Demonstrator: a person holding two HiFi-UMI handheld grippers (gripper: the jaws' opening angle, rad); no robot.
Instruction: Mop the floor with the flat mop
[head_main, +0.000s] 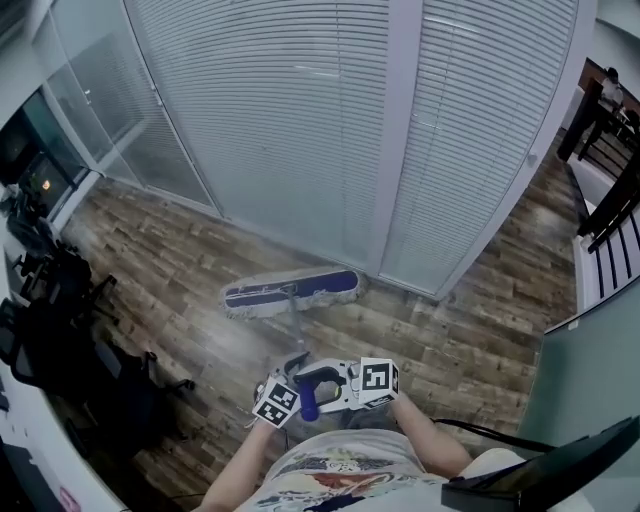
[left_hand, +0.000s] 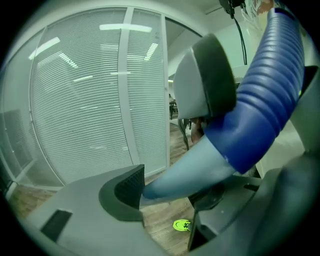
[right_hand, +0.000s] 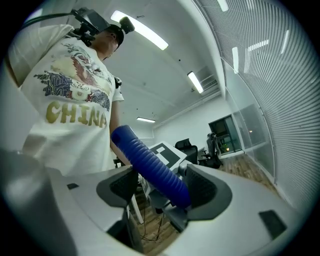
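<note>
Gripping the top end of the thin grey pole (head_main: 294, 325) with both tools: right tool (right_hand: 162, 185) pinched narrow onto the ribbed blue plastic sleeve (right_hand: 150, 167), left tool (left_hand: 170, 187) closed on the pale tapered neck (left_hand: 190, 172) just under that sleeve. At the pole's far end, blue flat mop head with white fringe (head_main: 290, 291), lying on the brown wood-plank floor (head_main: 440, 340) close to the foot of the white slatted-blind glass wall (head_main: 300, 120) and roughly parallel to it.

Likely to knock the wall's frame if pushed towards it. Probably poor leverage from holding so high with both tools bunched together: easy to tip the head onto one edge and skip a strip along the wall. Could also twist inside the narrow pinch, given round ribbed plastic against small pads. Worth watching the black office chairs (head_main: 60, 300), well off to the left of the wall in the head view, on any wide sweep.
</note>
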